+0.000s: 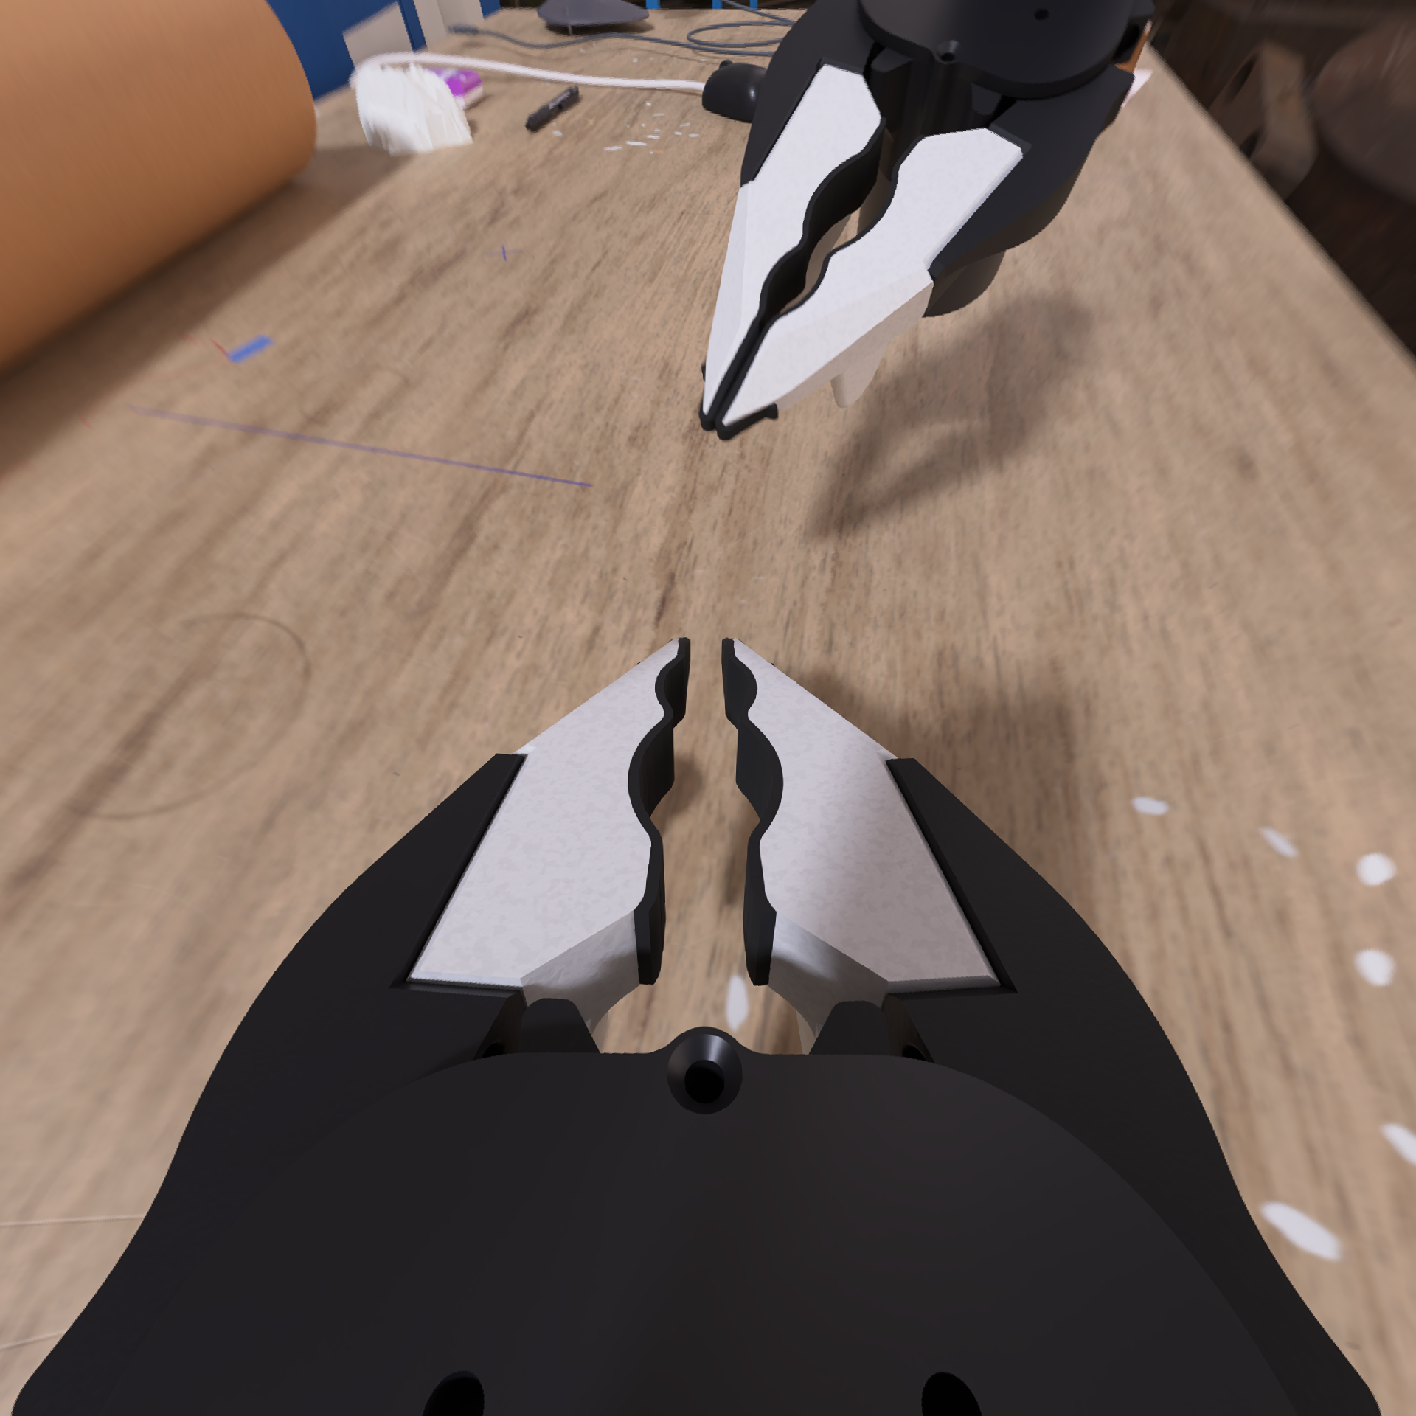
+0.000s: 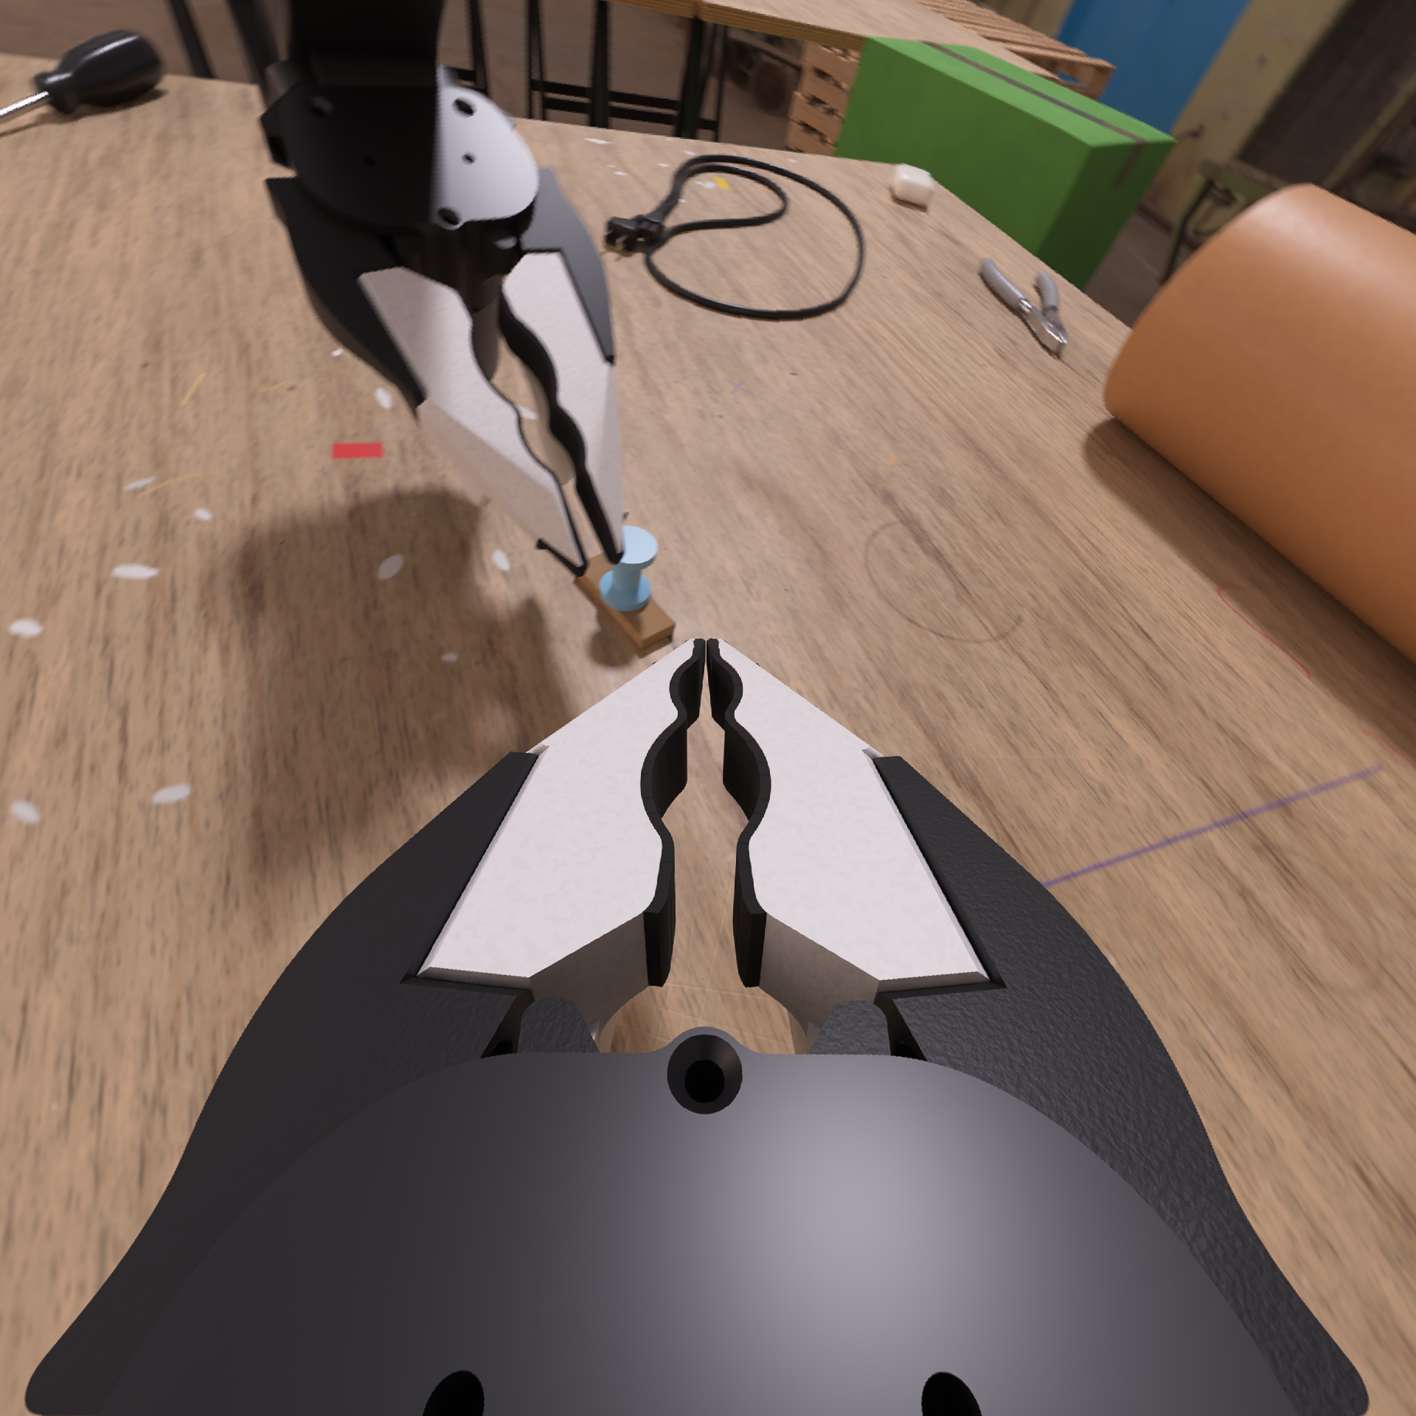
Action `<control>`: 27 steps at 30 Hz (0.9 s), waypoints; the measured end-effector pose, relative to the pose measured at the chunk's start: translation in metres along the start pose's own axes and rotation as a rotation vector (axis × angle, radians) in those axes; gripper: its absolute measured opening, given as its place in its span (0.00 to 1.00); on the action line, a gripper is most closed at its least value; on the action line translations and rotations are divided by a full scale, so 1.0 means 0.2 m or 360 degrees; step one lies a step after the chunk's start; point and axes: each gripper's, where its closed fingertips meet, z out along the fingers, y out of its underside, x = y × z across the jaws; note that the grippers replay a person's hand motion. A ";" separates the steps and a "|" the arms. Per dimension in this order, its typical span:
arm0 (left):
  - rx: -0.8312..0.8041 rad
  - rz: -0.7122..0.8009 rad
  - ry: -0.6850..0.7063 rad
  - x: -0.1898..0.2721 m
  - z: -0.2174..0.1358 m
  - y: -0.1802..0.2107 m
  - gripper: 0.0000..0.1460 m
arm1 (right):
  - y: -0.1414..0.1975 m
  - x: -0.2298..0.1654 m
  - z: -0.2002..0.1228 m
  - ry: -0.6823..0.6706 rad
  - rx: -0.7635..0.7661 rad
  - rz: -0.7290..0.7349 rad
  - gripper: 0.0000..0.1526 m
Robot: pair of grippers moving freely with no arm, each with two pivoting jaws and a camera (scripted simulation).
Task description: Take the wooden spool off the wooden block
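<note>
A light blue spool (image 2: pixel 630 573) sits on a small brown wooden block (image 2: pixel 642 622) on the wooden table (image 2: pixel 843 536). In the right wrist view my left gripper (image 2: pixel 591 559) points down with its tips just left of the spool and partly in front of it; I cannot tell if they touch. In its own view my left gripper (image 1: pixel 705 645) holds nothing and its tips stand a narrow gap apart; the spool and block are hidden there. My right gripper (image 2: pixel 703 645) is shut and empty, its tips just short of the block's near end. It also shows in the left wrist view (image 1: pixel 716 425).
A large orange roll (image 2: pixel 1287 398) lies along the table's right side and shows in the left wrist view (image 1: pixel 115 153). A black cable (image 2: pixel 766 237), pliers (image 2: pixel 1027 303), a screwdriver (image 2: pixel 92 77) and a green box (image 2: pixel 996 145) lie farther back. A white bundle (image 1: pixel 410 107) and a marker (image 1: pixel 552 107) lie beyond the right gripper.
</note>
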 end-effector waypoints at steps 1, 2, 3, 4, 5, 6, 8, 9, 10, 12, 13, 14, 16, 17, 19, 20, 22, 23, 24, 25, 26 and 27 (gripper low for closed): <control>0.0001 0.0090 -0.0037 0.00 0.00 -0.01 0.05 | 0.01 -0.02 0.00 -0.0035 0.0010 -0.0041 0.00; -0.0001 0.0194 -0.0083 -0.01 0.00 -0.01 0.05 | 0.01 -0.03 0.01 -0.0029 0.0028 -0.0085 0.00; -0.0010 0.0309 -0.0139 -0.01 -0.01 -0.01 0.05 | 0.01 -0.02 0.01 0.0028 0.0061 -0.0141 0.02; -0.0020 0.0425 -0.0197 -0.02 -0.02 -0.01 0.05 | 0.00 -0.01 0.00 0.0100 0.0087 -0.0213 0.08; -0.0019 0.0527 -0.0239 -0.02 -0.02 -0.02 0.05 | 0.00 0.00 0.00 0.0151 0.0095 -0.0273 0.16; -0.0014 0.0615 -0.0267 -0.02 -0.03 -0.02 0.05 | 0.00 0.01 -0.01 0.0176 0.0089 -0.0311 0.25; -0.0023 0.0763 -0.0316 -0.02 -0.03 -0.03 0.06 | -0.01 0.01 -0.02 0.0195 0.0100 -0.0365 0.38; -0.0030 0.0832 -0.0348 -0.03 -0.02 -0.03 0.07 | -0.01 -0.01 -0.02 0.0175 0.0117 -0.0405 0.41; -0.0042 0.0909 -0.0399 -0.03 -0.02 -0.03 0.06 | -0.01 -0.05 -0.02 0.0122 0.0129 -0.0444 0.44; -0.0070 0.1057 -0.0493 -0.05 -0.02 -0.04 0.05 | -0.01 -0.10 -0.02 0.0038 0.0145 -0.0466 0.48; -0.0070 0.1106 -0.0501 -0.04 -0.01 -0.05 0.05 | 0.00 -0.12 -0.02 0.0040 0.0128 -0.0501 0.48; -0.0064 0.1128 -0.0494 -0.03 -0.01 -0.05 0.05 | 0.01 -0.12 0.00 0.0064 0.0085 -0.0564 0.46; -0.0060 0.1161 -0.0496 -0.02 0.00 -0.05 0.05 | 0.04 -0.12 0.04 0.0145 -0.0016 -0.0719 0.40; -0.0065 0.1165 -0.0506 -0.02 0.00 -0.05 0.05 | 0.04 -0.11 0.06 0.0203 -0.0035 -0.0793 0.31; -0.0063 0.1091 -0.0485 -0.04 0.00 -0.04 0.05 | 0.04 -0.10 0.06 0.0312 -0.0057 -0.0937 0.18; -0.0063 0.0996 -0.0448 -0.04 0.00 -0.03 0.06 | 0.03 -0.09 0.06 0.0371 -0.0067 -0.1003 0.17; -0.0055 0.0751 -0.0360 -0.06 -0.02 -0.02 0.12 | 0.02 -0.08 0.07 0.0509 -0.0108 -0.1205 0.17; -0.0062 0.0628 -0.0324 -0.07 -0.03 -0.01 0.17 | 0.02 -0.08 0.07 0.0583 -0.0143 -0.1337 0.17; -0.0063 0.0503 -0.0274 -0.08 -0.05 0.00 0.22 | 0.03 -0.09 0.08 0.0637 -0.0173 -0.1444 0.17; -0.0062 0.0374 -0.0210 -0.09 -0.06 0.01 0.27 | 0.05 -0.10 0.09 0.0652 -0.0214 -0.1505 0.17; -0.0068 0.0269 -0.0158 -0.10 -0.08 0.03 0.28 | 0.08 -0.11 0.10 0.0632 -0.0253 -0.1523 0.17; -0.0088 0.0203 -0.0130 -0.10 -0.09 0.06 0.29 | 0.10 -0.13 0.12 0.0604 -0.0273 -0.1521 0.17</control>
